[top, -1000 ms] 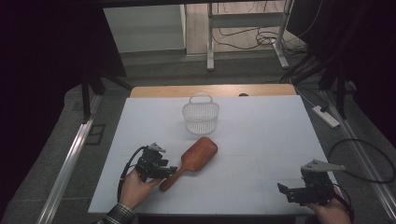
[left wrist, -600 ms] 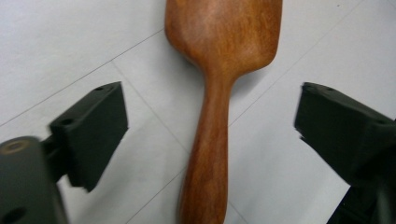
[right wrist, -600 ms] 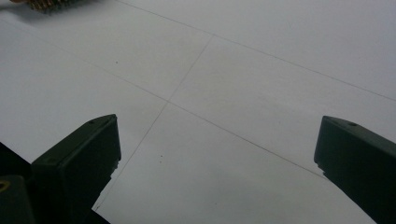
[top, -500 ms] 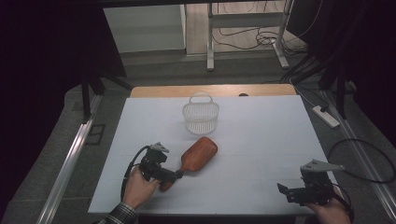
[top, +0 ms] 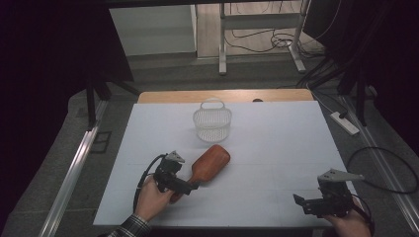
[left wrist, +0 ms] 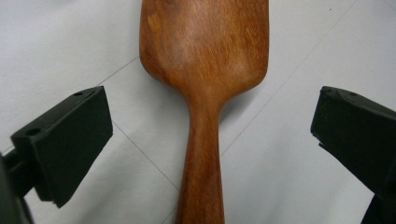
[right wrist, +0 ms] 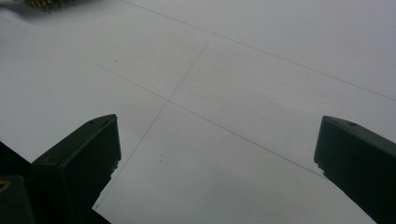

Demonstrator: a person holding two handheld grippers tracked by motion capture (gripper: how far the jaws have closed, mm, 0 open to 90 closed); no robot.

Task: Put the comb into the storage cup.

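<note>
Since the earlier frame, the left gripper [top: 195, 185] has been brought closer to the wooden brush [top: 210, 163], and its jaws have just been opening. Now they are spread wide on both sides of the handle, which lies between them without being touched. The brush is lying flat on the white table [top: 276, 148], just in front of the small white basket [top: 212, 123]. The right gripper [top: 302, 202] is kept at the near right corner, jaws open over bare table. It is judged that the work is at its beginning: the handle must be gripped, and the brush probably lifted into the basket.
</note>
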